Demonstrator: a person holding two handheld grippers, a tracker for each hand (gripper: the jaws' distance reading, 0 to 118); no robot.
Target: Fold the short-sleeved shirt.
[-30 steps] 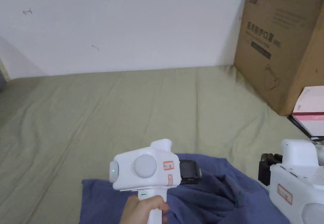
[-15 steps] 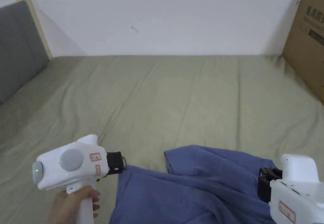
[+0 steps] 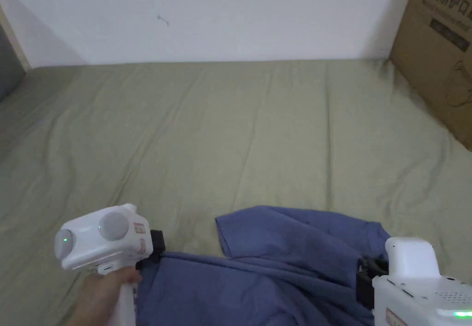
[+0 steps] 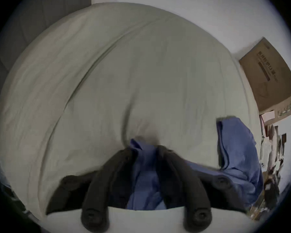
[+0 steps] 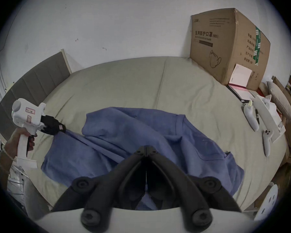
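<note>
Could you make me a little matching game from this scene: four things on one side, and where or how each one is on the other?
Things:
1. shirt
2. box
3. left tool
4. right tool

States:
A. stands at the bed's far right corner
B. lies crumpled on the bed
C. shut, nothing between its tips
D. grips cloth

Pairs: 1-B, 2-A, 3-D, 4-C

Bed, boxes and clutter along the wall

A wrinkled olive-green bedsheet [image 3: 258, 124] covers the bed below a plain white wall [image 3: 230, 14], with a grey padded headboard [image 5: 32, 85] at one end. A large brown cardboard box [image 5: 225, 46] stands on the far corner; a white-and-pink small box [image 5: 240, 76] leans against it, and white handheld controllers [image 5: 252, 120] lie nearby.
</note>
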